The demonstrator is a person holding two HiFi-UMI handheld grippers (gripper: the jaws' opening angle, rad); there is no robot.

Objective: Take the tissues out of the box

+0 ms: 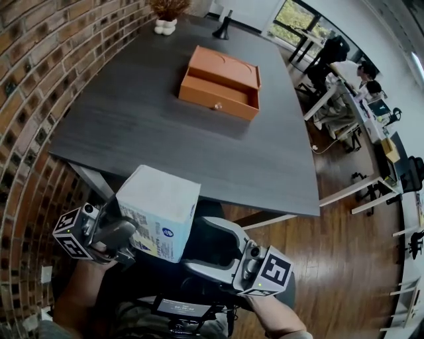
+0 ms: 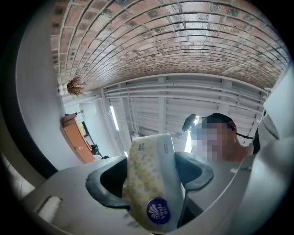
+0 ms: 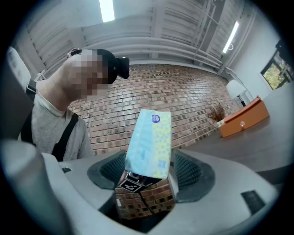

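A soft tissue pack (image 1: 159,210), white and pale blue with yellow print, hangs in the air in front of the table's near edge. My left gripper (image 1: 134,233) is shut on its lower left end; in the left gripper view the pack (image 2: 148,174) fills the gap between the dark pads of that gripper (image 2: 154,178). My right gripper (image 1: 192,245) sits just right of the pack with its jaws spread wide. In the right gripper view the pack (image 3: 150,142) stands ahead between the open jaws of that gripper (image 3: 149,173), untouched by the pads. An orange drawer box (image 1: 220,81) lies on the dark table (image 1: 132,126).
A brick wall (image 1: 33,73) runs along the left. A potted dry plant (image 1: 167,18) and a dark stand (image 1: 222,29) are at the table's far end. Desks with seated people (image 1: 348,73) fill the right, over a wooden floor (image 1: 344,251).
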